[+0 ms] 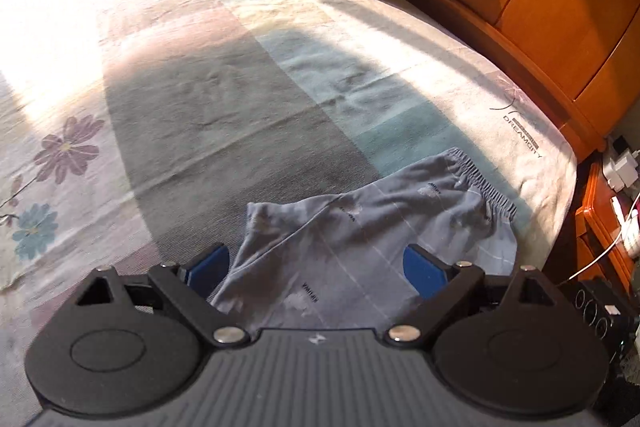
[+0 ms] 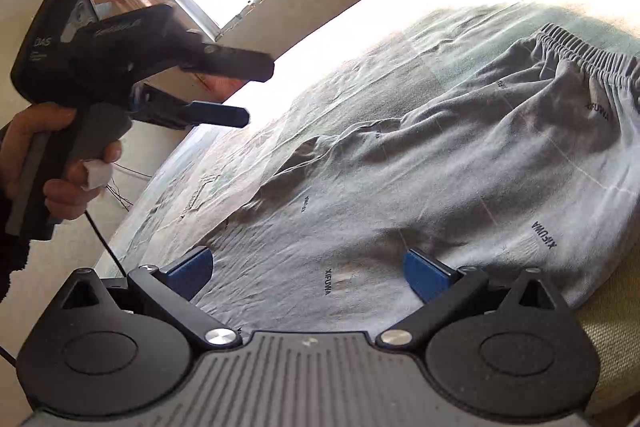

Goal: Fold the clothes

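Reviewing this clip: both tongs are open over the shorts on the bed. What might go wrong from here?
1. The grey shorts lie wrinkled on a loose bedsheet; the open right tongs may pinch sheet along with fabric.
2. The shorts sit near the bed's edge, so a pull could drag them off.
3. The left tongs are open and hold nothing, so the fold may start one-sided.
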### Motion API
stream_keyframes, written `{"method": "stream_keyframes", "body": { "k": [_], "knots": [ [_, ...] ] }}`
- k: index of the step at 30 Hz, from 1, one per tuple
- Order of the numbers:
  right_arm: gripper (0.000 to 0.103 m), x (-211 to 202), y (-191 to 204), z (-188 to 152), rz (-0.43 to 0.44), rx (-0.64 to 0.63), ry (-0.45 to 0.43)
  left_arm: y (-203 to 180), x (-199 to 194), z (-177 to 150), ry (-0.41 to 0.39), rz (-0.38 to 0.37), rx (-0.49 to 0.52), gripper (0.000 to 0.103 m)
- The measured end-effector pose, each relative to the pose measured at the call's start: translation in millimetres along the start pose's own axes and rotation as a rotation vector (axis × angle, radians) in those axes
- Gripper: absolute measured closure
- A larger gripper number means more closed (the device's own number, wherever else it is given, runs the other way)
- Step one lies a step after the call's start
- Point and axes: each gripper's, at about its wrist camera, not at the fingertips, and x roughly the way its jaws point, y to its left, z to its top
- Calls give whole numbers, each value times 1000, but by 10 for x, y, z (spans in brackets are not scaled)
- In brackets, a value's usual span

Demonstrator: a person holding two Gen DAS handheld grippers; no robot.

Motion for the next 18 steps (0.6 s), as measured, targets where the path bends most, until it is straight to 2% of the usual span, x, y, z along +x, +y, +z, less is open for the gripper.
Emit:
{"method": "stream_keyframes", "body": {
  "k": [3, 6, 12, 15, 18],
  "knots": [
    [0, -1, 12, -10, -5, -6, -2, 254, -399, -312, 31, 109, -55, 9],
    [0, -12, 11, -10, -5, -9, -1, 435, -542, -649, 35, 172, -153, 9],
    [0, 22, 85, -44, -44, -42, -3, 564, -198, -1351, 6, 147, -326, 9],
    [0, 45, 156, -73, -80, -80, 0, 496, -40, -1645, -38, 201, -302, 9],
    [0, 75, 212, -106, -112, -121, 3, 436, 80, -1847, -60, 343, -198, 9]
  ]
}}
